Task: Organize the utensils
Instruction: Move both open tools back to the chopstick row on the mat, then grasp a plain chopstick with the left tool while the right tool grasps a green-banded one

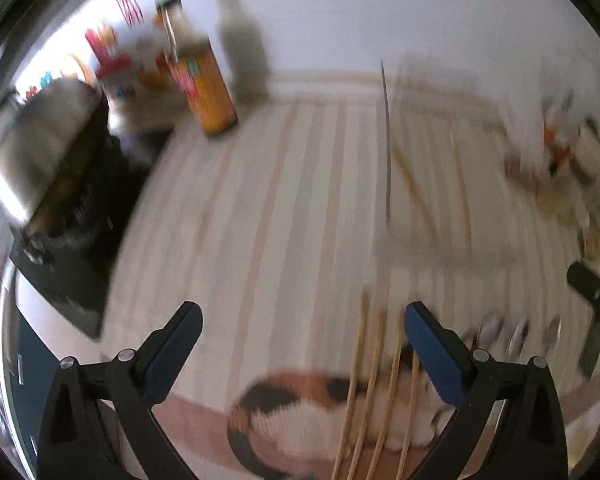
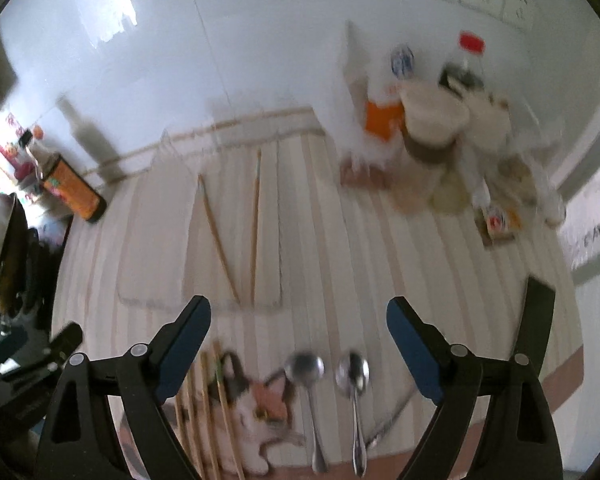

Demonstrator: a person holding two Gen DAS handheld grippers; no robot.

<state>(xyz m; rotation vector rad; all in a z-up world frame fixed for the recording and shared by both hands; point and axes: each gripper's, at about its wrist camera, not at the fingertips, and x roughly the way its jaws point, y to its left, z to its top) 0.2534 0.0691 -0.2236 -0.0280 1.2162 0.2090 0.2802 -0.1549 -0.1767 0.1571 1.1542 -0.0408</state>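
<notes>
Both views are blurred by motion. My left gripper (image 1: 302, 320) is open and empty above a striped cloth (image 1: 284, 208). Several wooden chopsticks (image 1: 374, 392) lie just in front of it, near its right finger. Two more chopsticks (image 1: 414, 184) lie in a clear tray (image 1: 440, 248) further away. My right gripper (image 2: 298, 316) is open and empty. Two metal spoons (image 2: 306, 372) (image 2: 354, 376) lie side by side just below it. Loose chopsticks (image 2: 208, 404) lie at its left finger. The tray (image 2: 236, 240) with two chopsticks (image 2: 236, 236) lies ahead.
A pot (image 1: 40, 152) on a black stove (image 1: 68, 264) stands at the left. An orange-labelled bottle (image 1: 208, 84) stands at the back wall. Jars, cups and bottles (image 2: 436, 120) crowd the back right. The other gripper (image 1: 598, 308) shows at the right edge.
</notes>
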